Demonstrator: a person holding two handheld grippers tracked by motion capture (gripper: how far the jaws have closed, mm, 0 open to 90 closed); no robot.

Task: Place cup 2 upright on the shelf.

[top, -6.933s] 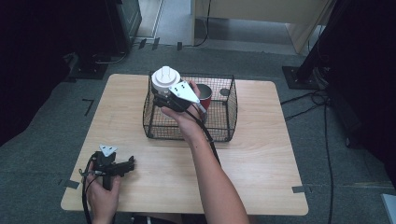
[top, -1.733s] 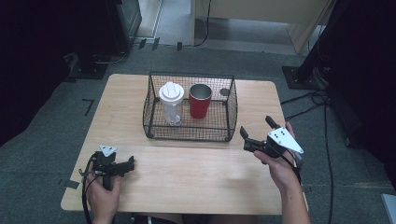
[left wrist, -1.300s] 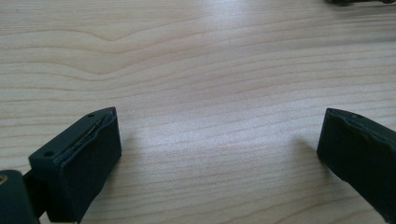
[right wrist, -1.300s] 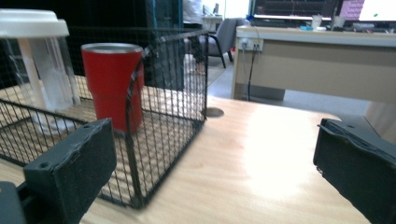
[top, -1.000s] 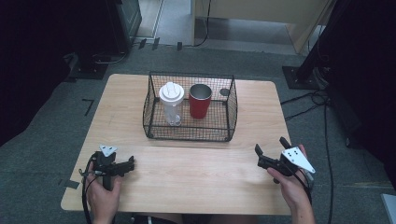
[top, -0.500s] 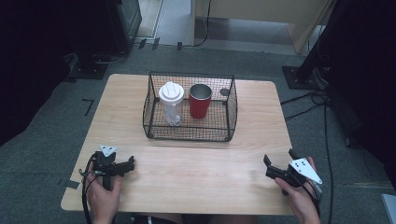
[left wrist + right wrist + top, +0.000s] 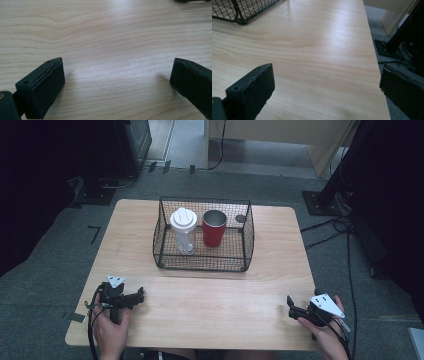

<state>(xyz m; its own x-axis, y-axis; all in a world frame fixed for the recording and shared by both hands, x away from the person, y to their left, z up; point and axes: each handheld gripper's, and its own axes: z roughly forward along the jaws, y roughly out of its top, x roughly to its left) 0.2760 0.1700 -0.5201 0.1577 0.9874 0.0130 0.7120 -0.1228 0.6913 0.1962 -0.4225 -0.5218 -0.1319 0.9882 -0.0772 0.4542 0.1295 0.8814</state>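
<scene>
A black wire basket point(image 7: 204, 267) stands on the wooden table point(image 7: 215, 295), back of centre. Upright inside it are a clear bottle with a white lid point(image 7: 183, 229) on the left and a red cup point(image 7: 214, 229) on the right. My left gripper point(image 7: 140, 295) rests low at the front left of the table. It is open, with bare wood between its jaws point(image 7: 117, 82). My right gripper point(image 7: 290, 304) sits at the front right edge, open and empty point(image 7: 327, 85). The basket's corner point(image 7: 239, 11) lies far off to its upper left.
The table's right edge point(image 7: 374, 50) runs close beside the right gripper, with grey floor beyond. Cables point(image 7: 345, 227) and a dark stand base point(image 7: 320, 202) lie on the floor to the right. Bare wood stretches between the two grippers.
The right gripper, earlier at the basket with the white-lidded bottle, has drawn back empty to the front right edge. The bottle now stands in the basket. The left gripper has not moved.
</scene>
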